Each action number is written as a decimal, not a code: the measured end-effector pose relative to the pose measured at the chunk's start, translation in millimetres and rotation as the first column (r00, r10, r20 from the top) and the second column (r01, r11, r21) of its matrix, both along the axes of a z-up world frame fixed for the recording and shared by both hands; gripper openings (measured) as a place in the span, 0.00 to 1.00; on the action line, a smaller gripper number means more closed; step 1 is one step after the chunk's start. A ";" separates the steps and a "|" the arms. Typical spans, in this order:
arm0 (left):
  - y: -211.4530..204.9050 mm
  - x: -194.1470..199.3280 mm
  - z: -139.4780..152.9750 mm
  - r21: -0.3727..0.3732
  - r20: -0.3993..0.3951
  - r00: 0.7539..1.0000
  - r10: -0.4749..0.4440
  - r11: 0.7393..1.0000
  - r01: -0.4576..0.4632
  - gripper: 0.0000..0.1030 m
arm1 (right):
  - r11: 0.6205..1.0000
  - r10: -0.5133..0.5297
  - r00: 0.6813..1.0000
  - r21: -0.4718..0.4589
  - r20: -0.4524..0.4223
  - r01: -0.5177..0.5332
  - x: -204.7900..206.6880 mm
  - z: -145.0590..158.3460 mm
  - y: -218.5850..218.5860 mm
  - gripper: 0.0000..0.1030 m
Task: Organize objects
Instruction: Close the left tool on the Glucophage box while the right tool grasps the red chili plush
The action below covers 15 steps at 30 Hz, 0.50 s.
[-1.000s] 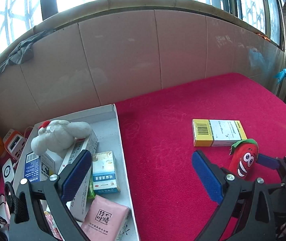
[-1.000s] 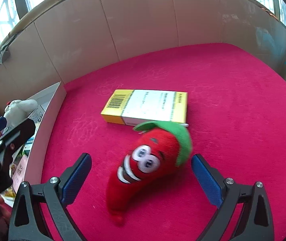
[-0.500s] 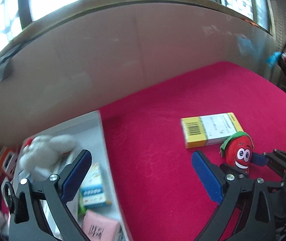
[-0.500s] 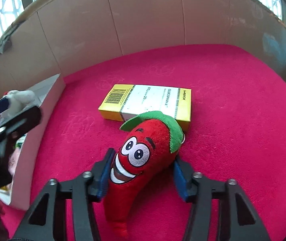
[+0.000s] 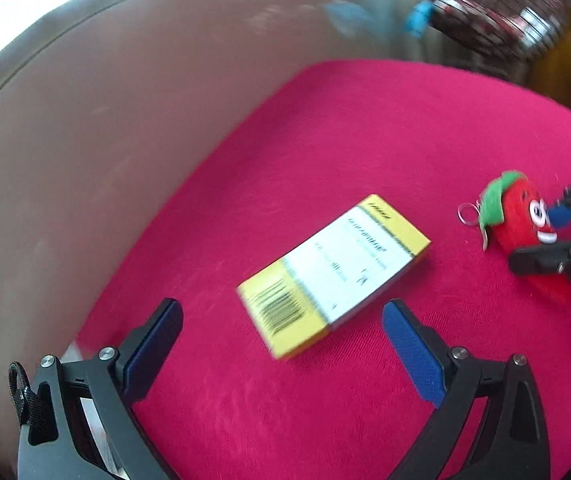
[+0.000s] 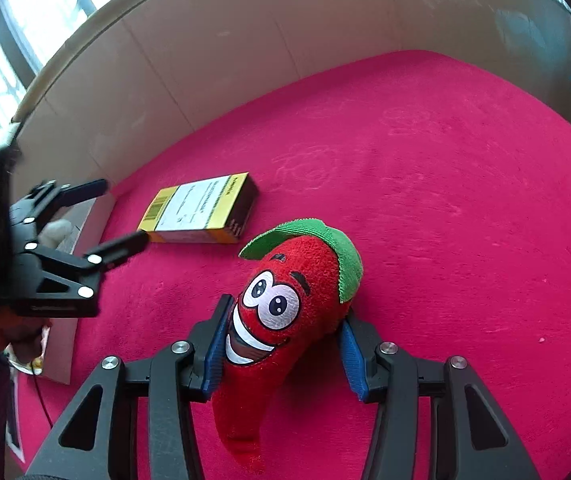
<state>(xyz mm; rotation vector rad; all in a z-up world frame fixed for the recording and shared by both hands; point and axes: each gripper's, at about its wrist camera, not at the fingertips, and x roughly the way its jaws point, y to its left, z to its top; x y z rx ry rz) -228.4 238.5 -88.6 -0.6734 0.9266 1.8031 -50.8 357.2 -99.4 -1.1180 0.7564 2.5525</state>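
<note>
Right wrist view shows your right gripper (image 6: 281, 354) clamped on the plush chili (image 6: 285, 312), its pads pressing both flanks. At ten o'clock from it, the yellow box (image 6: 201, 210) lies flat on the red cloth (image 6: 445, 200). Your left gripper (image 5: 281, 344) hangs over that box, jaws apart. Neither item looks sorted yet; both remain.

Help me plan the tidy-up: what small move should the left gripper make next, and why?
Probably ease the left gripper forward and down over the yellow box. Its jaws stand open and empty just short of the box, while the right gripper is already shut on the plush chili.
</note>
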 end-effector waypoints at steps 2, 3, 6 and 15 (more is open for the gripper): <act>11.0 -0.7 -3.6 -0.025 -0.008 0.998 -0.054 0.998 0.054 0.97 | 1.000 0.007 1.000 0.001 -0.005 -0.007 1.9 0.4 -0.5 0.51; 16.8 -0.9 -5.6 -0.037 -0.008 0.997 -0.082 0.996 0.082 0.97 | 1.000 0.011 1.000 0.003 -0.007 -0.011 2.2 0.2 -1.1 0.52; 34.0 -2.9 -12.1 -0.072 -0.011 0.988 -0.151 0.986 0.150 0.97 | 1.000 0.021 1.000 -0.002 -0.018 -0.021 0.9 -0.3 -3.4 0.52; 50.3 -15.8 -22.3 -0.115 0.131 0.981 -0.144 0.980 0.160 0.95 | 0.998 0.026 0.998 -0.053 -0.049 -0.028 9.9 -0.3 5.3 0.52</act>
